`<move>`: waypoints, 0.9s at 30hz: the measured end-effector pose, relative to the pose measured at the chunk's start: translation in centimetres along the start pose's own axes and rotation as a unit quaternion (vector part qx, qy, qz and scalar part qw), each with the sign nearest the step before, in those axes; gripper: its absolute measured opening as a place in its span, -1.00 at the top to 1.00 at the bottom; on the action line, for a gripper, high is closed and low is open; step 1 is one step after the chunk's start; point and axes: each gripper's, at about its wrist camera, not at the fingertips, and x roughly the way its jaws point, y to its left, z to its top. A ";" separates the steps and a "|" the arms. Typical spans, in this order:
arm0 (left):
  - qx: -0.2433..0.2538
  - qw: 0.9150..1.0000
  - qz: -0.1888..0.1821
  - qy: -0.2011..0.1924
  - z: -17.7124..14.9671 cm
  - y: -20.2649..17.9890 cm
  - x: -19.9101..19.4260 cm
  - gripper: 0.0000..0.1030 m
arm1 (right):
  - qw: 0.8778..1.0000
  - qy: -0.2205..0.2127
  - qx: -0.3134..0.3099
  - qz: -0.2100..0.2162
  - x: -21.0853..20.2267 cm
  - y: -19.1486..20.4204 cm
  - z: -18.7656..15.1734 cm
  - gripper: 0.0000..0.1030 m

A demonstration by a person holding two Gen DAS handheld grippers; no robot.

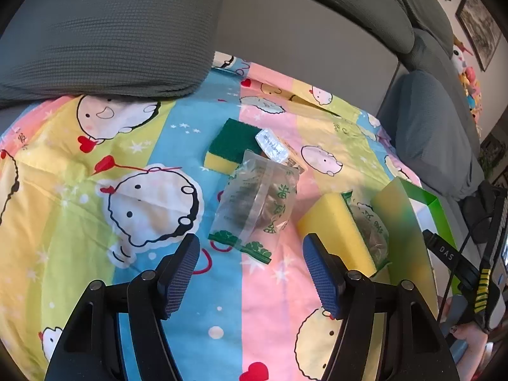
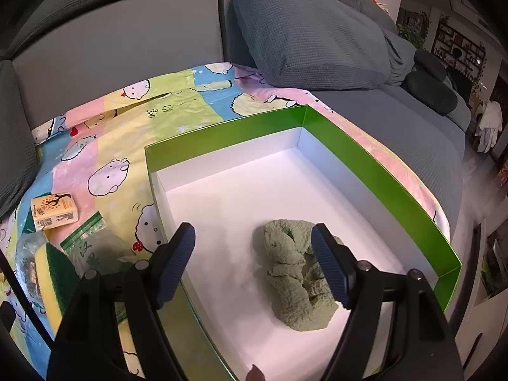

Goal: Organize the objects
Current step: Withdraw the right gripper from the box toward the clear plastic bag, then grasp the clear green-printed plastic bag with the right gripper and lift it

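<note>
In the left wrist view my left gripper (image 1: 250,247) hangs open over the cartoon sheet, nothing between its fingers. Just beyond it lies a clear bag (image 1: 260,200) holding a scourer. Farther off are a green-and-yellow sponge (image 1: 231,146) and a small carton (image 1: 276,149). To the right sit a yellow sponge (image 1: 336,231), a second bagged scourer (image 1: 371,231) and the green box wall (image 1: 403,222). In the right wrist view my right gripper (image 2: 254,235) is open above the white-lined green box (image 2: 365,158). A crumpled green cloth (image 2: 292,270) lies inside, below the right finger. The carton (image 2: 55,211), a bag (image 2: 92,244) and a sponge (image 2: 54,273) lie left of the box.
A colourful cartoon sheet (image 1: 143,174) covers the grey sofa seat. Grey cushions (image 1: 111,31) (image 2: 311,31) lean at the back. The other gripper's handle and a hand (image 1: 470,285) show at the right edge. Soft toys (image 1: 470,79) sit on the sofa back.
</note>
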 end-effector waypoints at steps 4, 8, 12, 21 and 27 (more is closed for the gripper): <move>-0.006 1.000 0.001 0.007 0.0 0.4 0.5 -0.46 | 1.000 -0.024 -0.003 0.020 -1.7 0.3 0.2 -0.45; -0.013 1.000 0.003 0.013 0.1 0.7 1.0 -0.47 | 0.995 -0.041 -0.029 0.090 -3.9 1.6 0.5 -0.51; -0.020 1.000 0.007 0.022 0.2 1.2 1.8 -0.47 | 0.969 -0.021 -0.020 0.245 -5.3 3.0 0.3 -0.61; -0.042 0.998 -0.006 0.034 0.6 2.4 3.6 -0.47 | 0.889 0.089 -0.028 0.449 -4.6 10.3 -0.4 -0.55; -0.024 0.999 -0.013 0.034 0.9 3.0 4.5 -0.47 | 0.881 0.143 -0.045 0.448 -2.5 14.3 -1.0 -0.19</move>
